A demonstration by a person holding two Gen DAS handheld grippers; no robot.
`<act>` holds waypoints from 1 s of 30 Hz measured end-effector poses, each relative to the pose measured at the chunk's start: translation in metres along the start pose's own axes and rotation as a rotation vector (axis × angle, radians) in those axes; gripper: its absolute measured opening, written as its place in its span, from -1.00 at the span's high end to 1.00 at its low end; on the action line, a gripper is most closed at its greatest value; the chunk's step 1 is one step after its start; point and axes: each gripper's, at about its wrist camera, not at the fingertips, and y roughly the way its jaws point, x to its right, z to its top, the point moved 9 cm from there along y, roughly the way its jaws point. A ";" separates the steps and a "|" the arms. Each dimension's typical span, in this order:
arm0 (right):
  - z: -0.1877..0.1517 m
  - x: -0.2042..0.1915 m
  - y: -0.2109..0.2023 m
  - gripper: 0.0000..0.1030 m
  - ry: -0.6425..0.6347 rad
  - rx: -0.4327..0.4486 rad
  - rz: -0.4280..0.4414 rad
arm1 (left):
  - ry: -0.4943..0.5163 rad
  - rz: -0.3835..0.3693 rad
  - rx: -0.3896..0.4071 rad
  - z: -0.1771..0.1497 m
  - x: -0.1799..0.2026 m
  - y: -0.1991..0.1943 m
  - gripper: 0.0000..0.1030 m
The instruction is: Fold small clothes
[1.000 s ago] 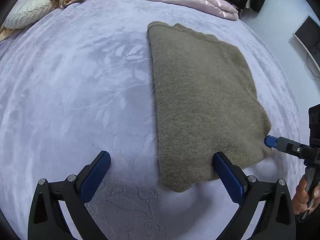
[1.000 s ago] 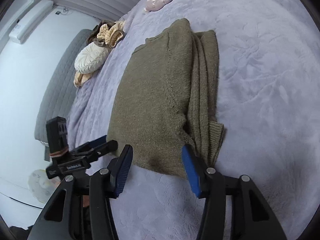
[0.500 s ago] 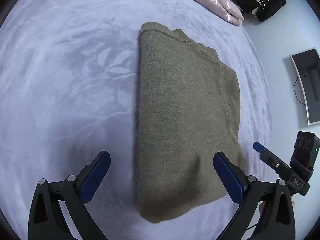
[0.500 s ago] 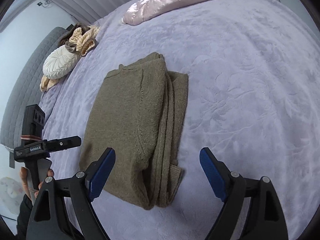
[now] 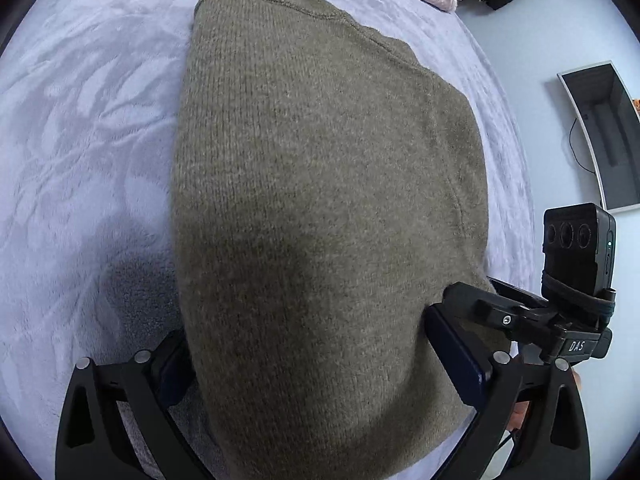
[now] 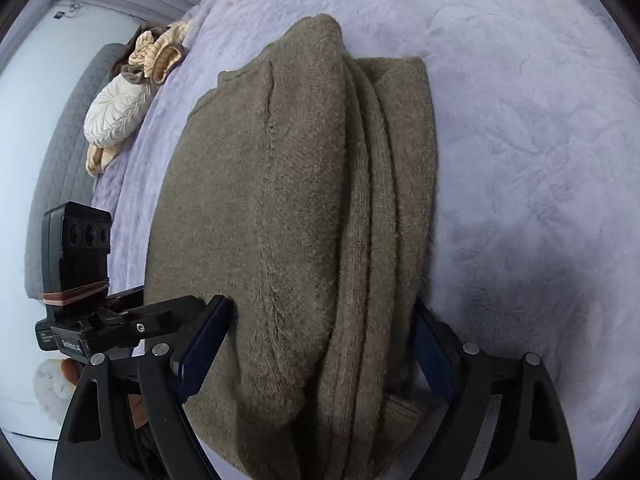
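You are in a bedroom at home: a lavender plush bedspread (image 6: 520, 120) fills both views, a grey quilted headboard (image 6: 60, 152) and cushions (image 6: 116, 112) sit at the right wrist view's left, and a wall-mounted screen (image 5: 600, 136) hangs at the left view's right edge.

1. The left wrist view looks down and forward along its fingers, very close over the near end of the folded sweater (image 5: 320, 200), toward the far bed edge.
2. The right wrist view looks from the sweater's (image 6: 280, 200) layered side, equally close, toward the headboard (image 6: 60, 152).
3. Both views share the sweater and the lavender blanket (image 5: 80, 120); each catches the other gripper's camera.
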 end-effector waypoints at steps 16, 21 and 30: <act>0.004 -0.047 -0.021 0.26 -0.182 0.085 -0.058 | 0.142 0.121 0.086 0.003 0.024 -0.030 0.09; -0.001 -0.060 -0.034 0.27 -0.224 0.100 -0.085 | 0.151 0.147 0.097 0.001 0.033 -0.037 0.11; -0.023 -0.082 -0.058 0.28 -0.283 0.117 -0.107 | 0.184 0.166 0.118 -0.025 0.037 -0.066 0.11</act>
